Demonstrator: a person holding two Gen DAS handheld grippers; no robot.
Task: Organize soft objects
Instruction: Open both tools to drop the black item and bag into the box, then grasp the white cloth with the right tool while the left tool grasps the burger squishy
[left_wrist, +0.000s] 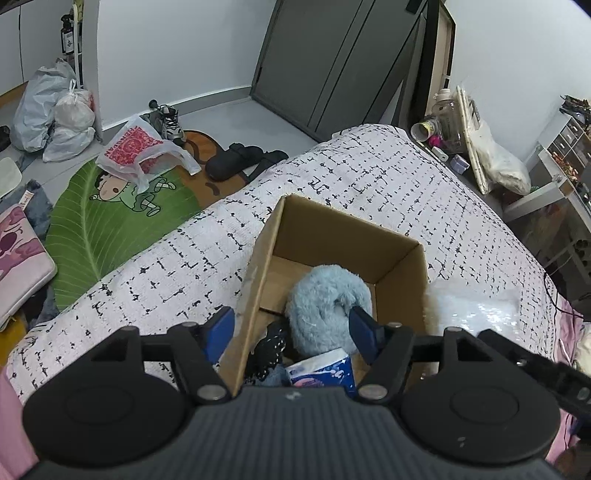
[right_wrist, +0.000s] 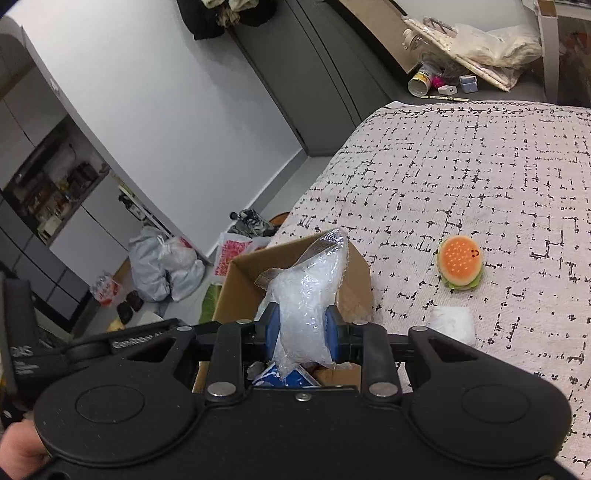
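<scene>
Gripping clear plastic bag (right_wrist: 303, 314) upright, right hand-held gripper (right_wrist: 302, 332), above cardboard box (right_wrist: 240, 291)

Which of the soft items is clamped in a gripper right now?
The clear plastic bag of white filling, pinched by the right gripper over the cardboard box. The burger plush lies loose on the bedspread.

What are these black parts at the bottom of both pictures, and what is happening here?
They are two hand-held grippers; a person holds one in each hand, and a camera on each looks along its blue fingers. The left view shows the left hand-held gripper open over a box on a bed; a blue plush and a tissue pack lie inside. The right view shows the right hand-held gripper shut on a clear bag above the box. A burger toy and a white lump remain on the bed.
</scene>
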